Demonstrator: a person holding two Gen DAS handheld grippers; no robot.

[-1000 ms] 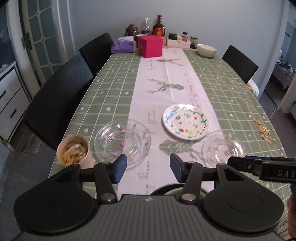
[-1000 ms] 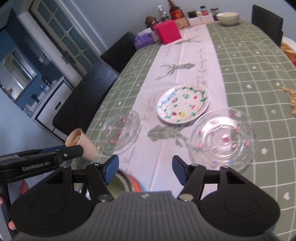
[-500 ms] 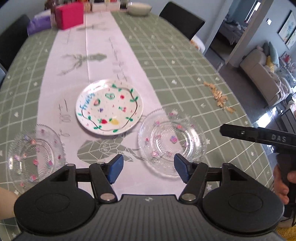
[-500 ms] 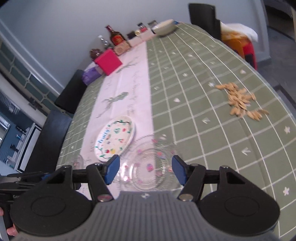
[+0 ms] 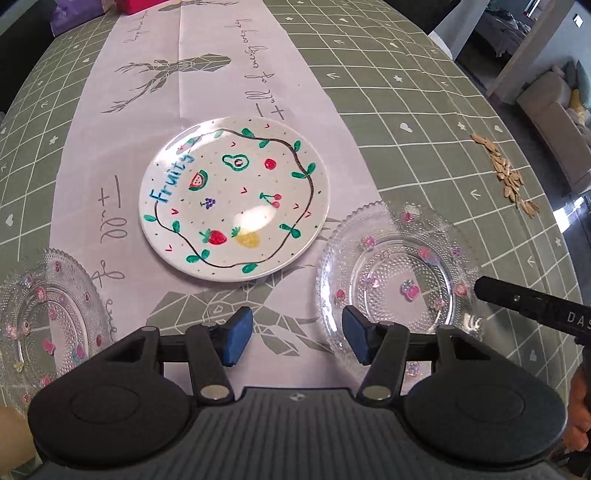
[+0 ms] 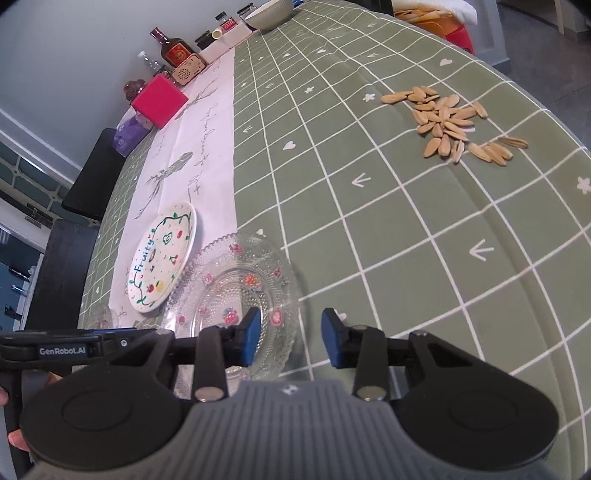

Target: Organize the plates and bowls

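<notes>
The left gripper (image 5: 297, 341) points down at the surface (image 5: 424, 122), its blue fingers (image 5: 238, 341) spread with nothing between them; only the white runner (image 5: 218, 66) of the tablecloth shows in the gap. The right gripper (image 6: 290, 341) is positioned over the near-right rim of a clear glass plate (image 6: 236, 291). Its jaws have just been closing, but the fingers (image 6: 249, 339) remain apart: the plate rim lies in the gap, and the pads do not press on it. This glass plate sits near the front edge of the surface, partly on the runner and partly on the green checked cloth. A white plate (image 5: 234, 197) painted with fruit and the word "Fruity" lies flat on the runner, just beyond the glass plate and slightly to its left, close to it but apart. A second glass plate (image 5: 48, 325) rests near the front-left edge of the surface. A scatter of seeds (image 6: 456, 123) lies near the right edge. At the far end stand a pink box (image 6: 160, 99), a bottle (image 6: 171, 48) and a white bowl (image 6: 267, 13).
</notes>
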